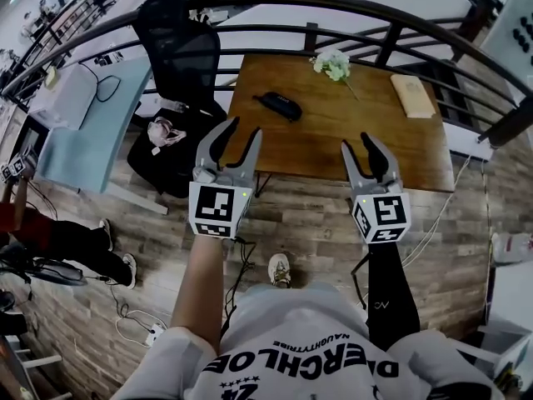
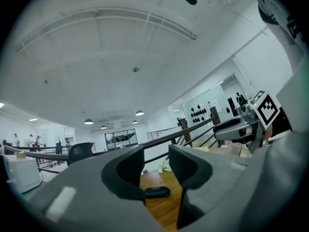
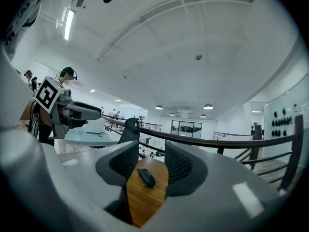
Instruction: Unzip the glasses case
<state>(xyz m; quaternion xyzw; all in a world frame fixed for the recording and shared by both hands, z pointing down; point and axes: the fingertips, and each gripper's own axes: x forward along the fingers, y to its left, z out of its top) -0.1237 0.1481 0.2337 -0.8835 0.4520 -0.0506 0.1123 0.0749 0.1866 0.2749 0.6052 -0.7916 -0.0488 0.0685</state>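
Out on the table (image 1: 333, 132) the glasses case (image 1: 277, 105) lies well apart from the left gripper (image 1: 241, 130) and right gripper (image 1: 356, 142) (both gaping, empty), so an unbraced tug could slide it.

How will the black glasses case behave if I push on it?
The glasses case looks small and low, so probably light and unlikely to tip. It lies loose on the wooden table, so it may slide or spin unless pinned. Its rounded shell seems stiff.

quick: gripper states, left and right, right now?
Left gripper: open, holding nothing.
Right gripper: open, holding nothing.
Glasses case lies on the table, clear of both.
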